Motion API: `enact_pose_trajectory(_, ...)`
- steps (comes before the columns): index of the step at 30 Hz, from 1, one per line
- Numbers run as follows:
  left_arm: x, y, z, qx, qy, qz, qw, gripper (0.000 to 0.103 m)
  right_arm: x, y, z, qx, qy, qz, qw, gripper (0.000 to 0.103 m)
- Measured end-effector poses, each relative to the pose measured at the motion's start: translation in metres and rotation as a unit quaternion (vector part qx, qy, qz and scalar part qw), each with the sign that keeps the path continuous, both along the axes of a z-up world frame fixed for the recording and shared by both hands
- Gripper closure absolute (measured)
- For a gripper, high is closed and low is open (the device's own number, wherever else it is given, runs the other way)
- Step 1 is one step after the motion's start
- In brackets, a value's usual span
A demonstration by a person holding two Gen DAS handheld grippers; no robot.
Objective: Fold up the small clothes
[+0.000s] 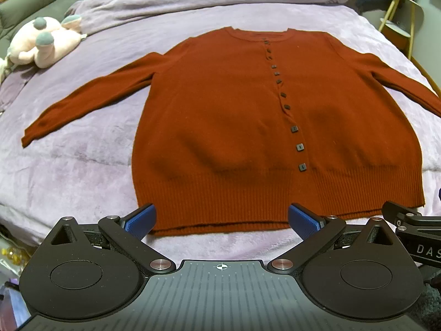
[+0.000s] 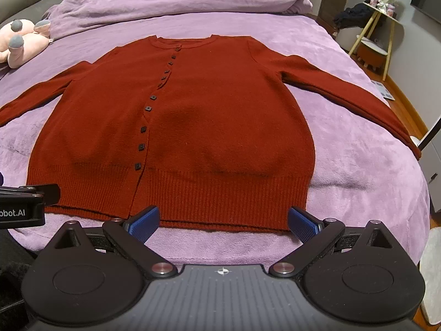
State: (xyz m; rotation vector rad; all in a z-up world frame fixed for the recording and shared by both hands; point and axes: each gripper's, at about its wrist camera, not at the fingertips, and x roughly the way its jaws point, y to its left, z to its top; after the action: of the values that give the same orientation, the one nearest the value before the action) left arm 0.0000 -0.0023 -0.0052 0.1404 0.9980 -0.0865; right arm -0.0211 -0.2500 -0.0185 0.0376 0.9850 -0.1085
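1. Plainly nothing folded yet: rust-red cardigan [image 1: 248, 127] spread flat and buttoned on the purple bedspread [image 1: 82, 165], directly ahead of both sets of fingers, collar far, ribbed hem [image 2: 193, 201] nearest.
2. Long axis of the body running straight away from the fingers, hem to collar; sleeves splayed out to either side, left sleeve [image 1: 91, 96] angling down toward the near left, right sleeve [image 2: 352, 96] toward the near right.
3. Left gripper [image 1: 220, 220] spread wide, holding nothing, blue pads [image 1: 140, 220] hovering just short of the hem's left half, apparently not touching.
4. Right gripper [image 2: 223, 222] likewise wide apart and empty, poised at the hem's right half, button placket [image 2: 143, 129] off to its left.
5. Judged nearer: left gripper to the left sleeve and hem corner, right gripper to the right ones; a sleeve fold inward looks the likely opening.
6. Legible writing: "DAS" on the neighbouring tool at the left view's right edge; "obot.AI" at the right view's left edge.
7. Pink plush toy [image 1: 41, 44] lying far beyond the left fingers, well apart from the cardigan.
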Motion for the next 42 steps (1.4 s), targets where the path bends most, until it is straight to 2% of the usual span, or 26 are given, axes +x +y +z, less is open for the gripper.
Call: enact_pose_trajectory(42,-0.0007,-0.0014,-0.0028,0.006,0.008,-0.003,0.9999,0.000,-0.0016,0.0026,0.0019,-0.003,-0.004,0.001,1.000,0.004)
